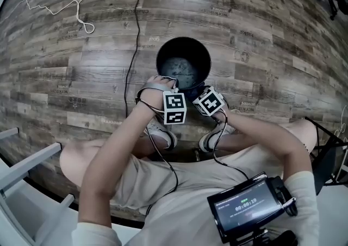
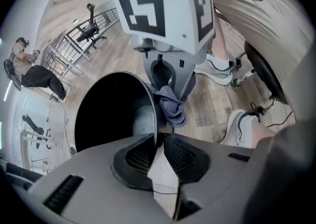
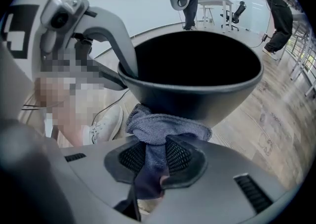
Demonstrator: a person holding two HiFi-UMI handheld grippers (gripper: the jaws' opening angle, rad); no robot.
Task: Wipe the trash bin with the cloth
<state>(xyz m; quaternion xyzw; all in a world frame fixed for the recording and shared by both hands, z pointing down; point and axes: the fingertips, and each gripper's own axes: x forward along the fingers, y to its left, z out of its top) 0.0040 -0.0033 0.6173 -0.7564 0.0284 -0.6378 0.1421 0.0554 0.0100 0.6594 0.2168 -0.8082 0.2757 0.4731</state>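
One black, round trash bin [image 3: 197,94], rim pinched by left gripper [image 2: 157,141]; right gripper [image 3: 157,151] clamps crumpled grey-blue cloth [image 3: 163,129] against its side.

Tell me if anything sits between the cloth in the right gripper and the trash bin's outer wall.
Nothing visible does. The cloth in the right gripper is bunched against the outer wall of the trash bin, below the rim. The left gripper clamps the rim off to one side.
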